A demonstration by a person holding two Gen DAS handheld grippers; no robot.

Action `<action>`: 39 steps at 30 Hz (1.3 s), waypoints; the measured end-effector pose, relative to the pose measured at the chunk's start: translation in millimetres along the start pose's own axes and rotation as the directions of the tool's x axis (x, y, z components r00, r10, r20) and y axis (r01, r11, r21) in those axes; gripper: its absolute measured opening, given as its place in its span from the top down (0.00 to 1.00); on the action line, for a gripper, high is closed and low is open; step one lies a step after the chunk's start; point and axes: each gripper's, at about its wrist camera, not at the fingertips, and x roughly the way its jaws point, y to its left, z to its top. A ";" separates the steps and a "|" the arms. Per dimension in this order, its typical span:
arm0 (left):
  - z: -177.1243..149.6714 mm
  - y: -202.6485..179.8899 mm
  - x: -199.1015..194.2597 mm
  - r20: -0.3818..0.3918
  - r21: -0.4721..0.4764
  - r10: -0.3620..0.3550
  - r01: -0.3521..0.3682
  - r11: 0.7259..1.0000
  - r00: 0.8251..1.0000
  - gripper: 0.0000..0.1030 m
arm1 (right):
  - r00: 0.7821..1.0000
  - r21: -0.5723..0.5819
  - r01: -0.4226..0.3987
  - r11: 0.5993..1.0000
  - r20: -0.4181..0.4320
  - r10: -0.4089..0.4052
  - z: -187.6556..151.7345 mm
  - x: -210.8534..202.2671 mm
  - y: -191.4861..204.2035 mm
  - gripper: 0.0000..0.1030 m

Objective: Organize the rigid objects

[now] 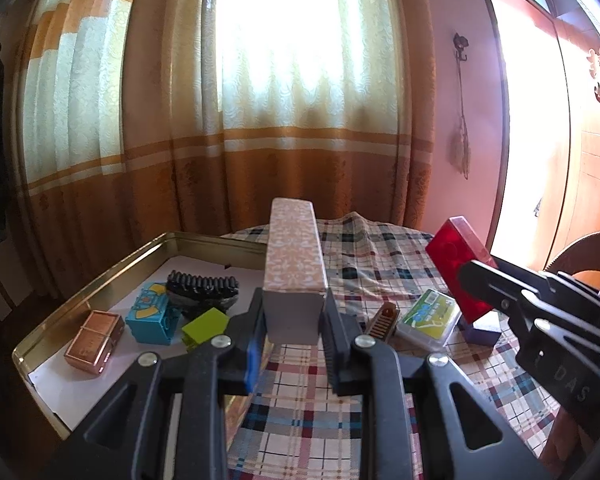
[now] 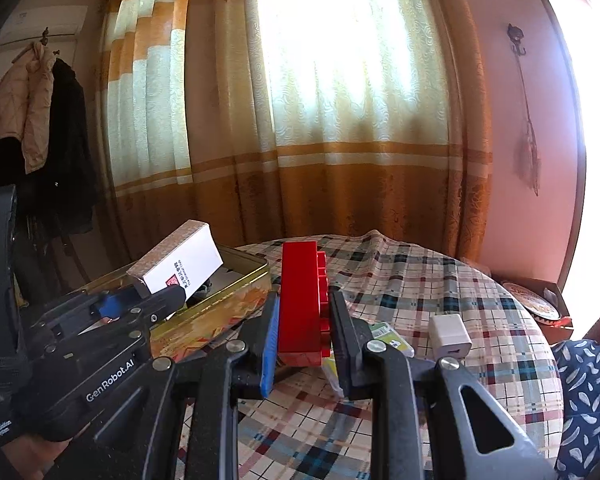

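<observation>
While clamped, patterned oblong carton (image 1: 294, 256), glossy studded red brick (image 2: 304, 304)

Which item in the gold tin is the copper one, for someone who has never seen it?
Find the shallow gold metal tin left of the plaid cloth. The small shiny copper-coloured rectangular box lies nearest its front corner, left of the blue block; nothing else inside is metallic.

Glossy red plastic brick (image 2: 302, 300), shiny gold metal tin (image 1: 100, 280), woven plaid tablecloth (image 1: 300, 420)
</observation>
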 end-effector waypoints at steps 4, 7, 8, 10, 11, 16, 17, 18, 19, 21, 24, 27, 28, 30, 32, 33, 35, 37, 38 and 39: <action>-1.5 3.1 -2.4 0.007 -0.004 0.001 -0.001 1.000 1.000 0.77 | 1.000 0.005 -0.004 1.000 -0.001 0.004 0.0 1.9 0.6 0.75; -2.2 6.3 -4.1 0.009 -0.010 0.001 -0.001 1.000 1.000 0.77 | 1.000 -0.001 -0.012 1.000 -0.003 0.012 -0.5 2.3 5.7 0.75; -2.5 7.6 -4.7 0.009 -0.011 0.002 -0.002 1.000 1.000 0.77 | 1.000 -0.004 -0.015 1.000 -0.003 0.015 -0.8 2.4 7.9 0.75; -2.6 11.2 -5.5 0.010 -0.016 0.004 -0.004 1.000 1.000 0.77 | 1.000 -0.011 -0.021 1.000 -0.004 0.021 -1.1 3.0 12.1 0.75; -2.9 12.5 -6.0 0.010 -0.017 0.006 -0.006 1.000 1.000 0.77 | 1.000 -0.017 -0.022 1.000 -0.004 0.021 -1.4 3.0 14.4 0.75; -2.4 18.7 -8.3 0.011 -0.032 0.007 -0.007 0.999 1.000 0.77 | 1.000 -0.010 -0.024 1.000 -0.003 0.024 -1.8 3.5 14.6 0.75; -2.5 19.0 -9.1 0.013 -0.031 0.007 -0.006 1.000 1.000 0.77 | 1.000 -0.006 -0.024 1.000 -0.003 0.024 -1.7 3.9 14.2 0.75; -2.8 19.2 -9.9 0.014 -0.029 0.006 -0.006 1.000 1.000 0.77 | 1.000 -0.005 -0.025 1.000 -0.003 0.025 -1.7 4.0 14.7 0.75; -2.8 19.2 -10.3 0.015 -0.028 0.005 -0.004 1.000 1.000 0.77 | 1.000 -0.006 -0.026 1.000 -0.002 0.026 -1.7 4.4 15.3 0.75; -3.1 20.1 -11.4 0.017 -0.029 0.001 -0.001 1.000 1.000 0.77 | 1.000 -0.008 -0.027 1.000 -0.001 0.027 -0.9 4.5 17.3 0.75; -3.7 21.9 -12.2 0.018 -0.032 0.001 -0.001 1.000 1.000 0.77 | 0.999 -0.015 -0.032 0.999 0.001 0.032 -0.7 5.0 22.1 0.75; -4.6 23.0 -14.0 0.022 -0.034 0.004 -0.003 0.999 1.000 0.77 | 0.999 -0.024 -0.039 0.999 0.001 0.039 -0.7 6.0 27.0 0.75; -4.8 23.8 -14.3 0.022 -0.035 0.004 -0.003 0.999 1.000 0.77 | 0.999 -0.028 -0.044 0.999 0.001 0.044 -0.9 6.2 29.4 0.75; -4.7 25.9 -14.8 0.024 -0.037 0.004 -0.003 0.999 1.000 0.77 | 0.999 -0.032 -0.051 0.998 0.000 0.051 -1.5 6.2 32.6 0.75; -5.0 27.7 -15.6 0.027 -0.038 0.006 -0.005 0.999 1.000 0.77 | 0.998 -0.034 -0.060 0.998 -0.003 0.060 -2.3 6.0 35.8 0.75; -4.7 28.4 -15.9 0.028 -0.039 0.008 -0.007 0.999 1.000 0.77 | 0.998 -0.036 -0.062 0.997 -0.003 0.062 -2.7 5.9 37.6 0.74; -5.2 29.2 -16.2 0.029 -0.039 0.011 -0.009 0.999 1.000 0.77 | 0.998 -0.039 -0.064 0.997 0.000 0.064 -2.9 4.9 39.4 0.74; -5.4 30.4 -16.4 0.031 -0.042 0.012 -0.011 0.999 0.999 0.77 | 0.998 -0.034 -0.065 0.997 0.002 0.065 -3.1 4.8 38.3 0.74; -5.3 30.8 -16.5 0.032 -0.042 0.014 -0.012 0.999 0.999 0.77 | 0.998 -0.030 -0.066 0.997 0.000 0.066 -3.2 5.0 37.2 0.74; -5.5 31.5 -16.9 0.033 -0.044 0.015 -0.014 0.999 0.999 0.77 | 0.998 -0.027 -0.066 0.997 -0.001 0.066 -3.3 5.2 36.5 0.74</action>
